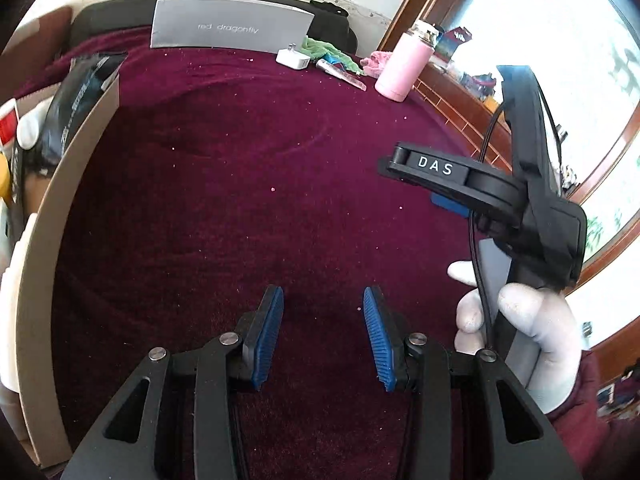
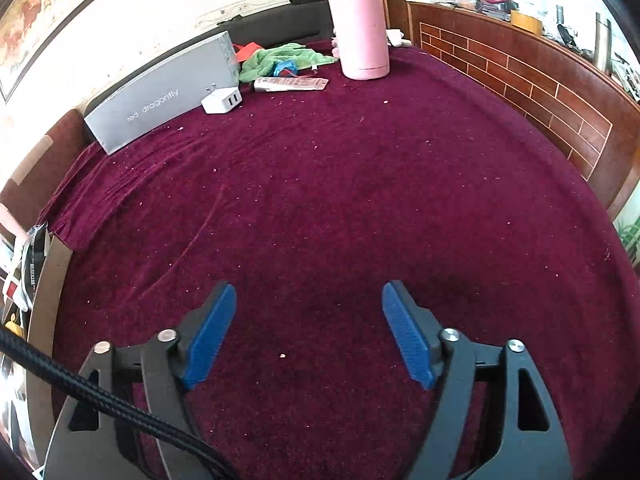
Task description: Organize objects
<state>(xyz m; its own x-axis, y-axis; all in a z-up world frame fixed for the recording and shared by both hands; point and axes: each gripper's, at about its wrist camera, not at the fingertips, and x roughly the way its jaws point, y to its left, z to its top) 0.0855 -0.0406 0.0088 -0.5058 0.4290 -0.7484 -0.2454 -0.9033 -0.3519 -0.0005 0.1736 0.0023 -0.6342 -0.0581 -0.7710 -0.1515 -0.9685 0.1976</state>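
Wide bare maroon cloth (image 2: 360, 200) lies ahead of both my claws, free to cross. Obstacles line the far edge: grey box (image 2: 160, 96), white charger (image 2: 222, 100), green rag (image 2: 280, 58), pink bottle (image 2: 360, 28). A cardboard wall (image 1: 52, 220) closes the left side.

A deep maroon cloth (image 2: 360, 200), speckled with pale crumbs, covers the broad surface that fills both views. Behind its far edge rises a cream wall (image 2: 168, 12) with a patterned border strip, and a framed painting (image 2: 44, 8) hangs at far left. On the right runs a reddish-brown wooden panel (image 2: 520, 76) scored in a brick pattern, its ledge cluttered. A wood-framed window (image 1: 540, 28) beyond it pours in bright daylight.
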